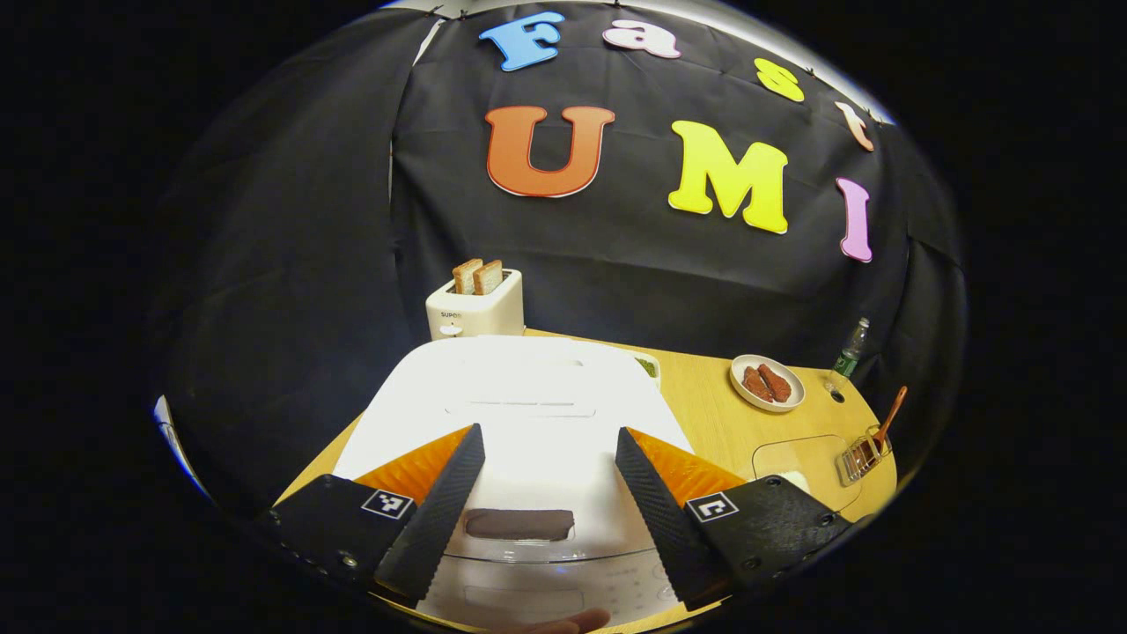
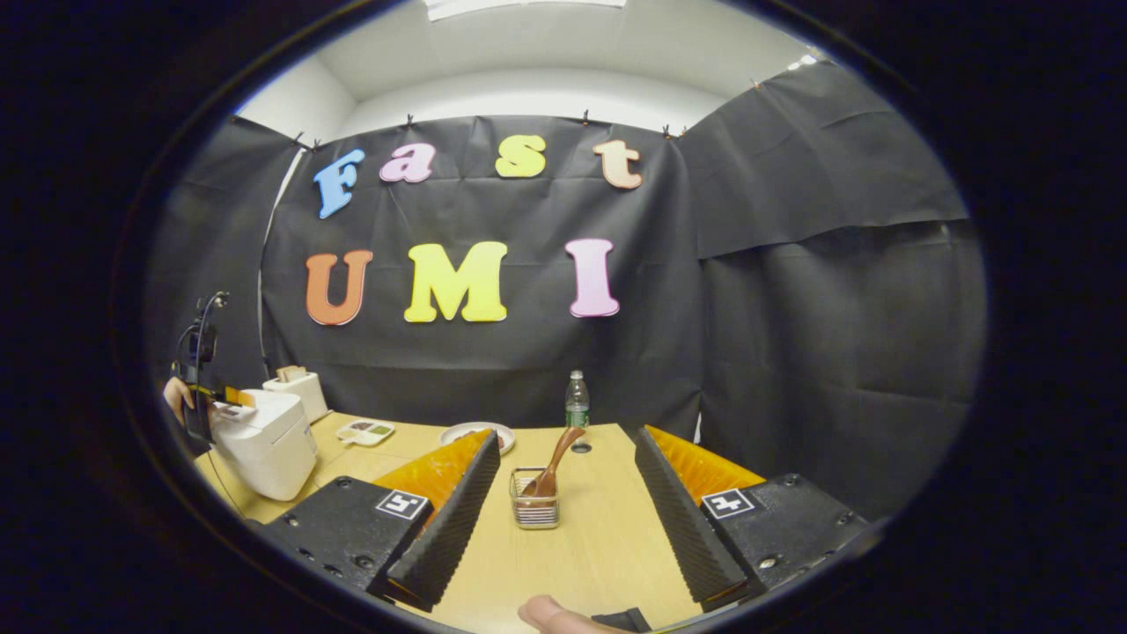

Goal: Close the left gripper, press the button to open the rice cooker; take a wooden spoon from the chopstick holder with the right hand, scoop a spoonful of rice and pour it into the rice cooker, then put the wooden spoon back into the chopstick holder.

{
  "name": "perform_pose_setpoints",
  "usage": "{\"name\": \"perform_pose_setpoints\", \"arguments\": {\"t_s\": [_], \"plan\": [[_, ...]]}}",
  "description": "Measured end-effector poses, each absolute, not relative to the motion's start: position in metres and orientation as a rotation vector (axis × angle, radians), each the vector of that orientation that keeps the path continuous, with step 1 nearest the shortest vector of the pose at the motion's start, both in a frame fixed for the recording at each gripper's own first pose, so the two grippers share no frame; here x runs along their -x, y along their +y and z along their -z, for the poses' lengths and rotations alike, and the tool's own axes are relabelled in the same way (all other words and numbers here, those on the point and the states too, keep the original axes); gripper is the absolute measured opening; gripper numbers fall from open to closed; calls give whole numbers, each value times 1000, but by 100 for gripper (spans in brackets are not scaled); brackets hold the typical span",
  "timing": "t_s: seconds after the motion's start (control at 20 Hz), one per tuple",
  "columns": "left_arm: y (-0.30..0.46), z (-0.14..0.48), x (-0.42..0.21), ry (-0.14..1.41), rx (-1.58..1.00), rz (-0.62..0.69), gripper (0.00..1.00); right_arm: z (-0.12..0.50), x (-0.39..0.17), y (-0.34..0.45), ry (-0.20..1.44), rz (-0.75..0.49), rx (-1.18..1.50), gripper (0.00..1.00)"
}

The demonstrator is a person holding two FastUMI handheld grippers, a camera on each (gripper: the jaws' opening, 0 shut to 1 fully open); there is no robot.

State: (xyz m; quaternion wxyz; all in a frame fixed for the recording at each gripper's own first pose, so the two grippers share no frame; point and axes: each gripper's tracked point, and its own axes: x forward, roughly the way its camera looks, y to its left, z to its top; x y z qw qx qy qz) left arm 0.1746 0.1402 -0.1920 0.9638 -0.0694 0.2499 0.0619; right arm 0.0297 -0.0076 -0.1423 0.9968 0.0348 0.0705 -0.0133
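Our left gripper (image 1: 548, 489) hangs over the cooker (image 1: 519, 396), fingers apart, button (image 1: 519, 524) between them; they must close to press. Right gripper (image 2: 563, 511), also spread, faces the spoon (image 2: 552, 471) in the holder (image 2: 534, 511) just ahead, ready to grab.

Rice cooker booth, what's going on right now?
A person holds a gripper in each hand. The left gripper hangs open over the closed rice cooker, its dark button between the fingers, not yet pressed. The right gripper is open, facing the chopstick holder where the wooden spoon stands. Nothing is gripped.
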Motion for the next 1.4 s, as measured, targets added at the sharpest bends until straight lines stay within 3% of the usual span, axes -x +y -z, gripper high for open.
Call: {"name": "perform_pose_setpoints", "arguments": {"t_s": [0.7, 1.05, 1.4], "plan": [[143, 197, -172, 473, 101, -134, 95, 156, -47, 3, 166, -36, -114, 98], [144, 154, -149, 340, 184, -166, 90, 147, -49, 0, 147, -21, -137, 98], [110, 88, -88, 209, 160, -117, 94, 133, -34, 21, 123, -41, -129, 98]]}}
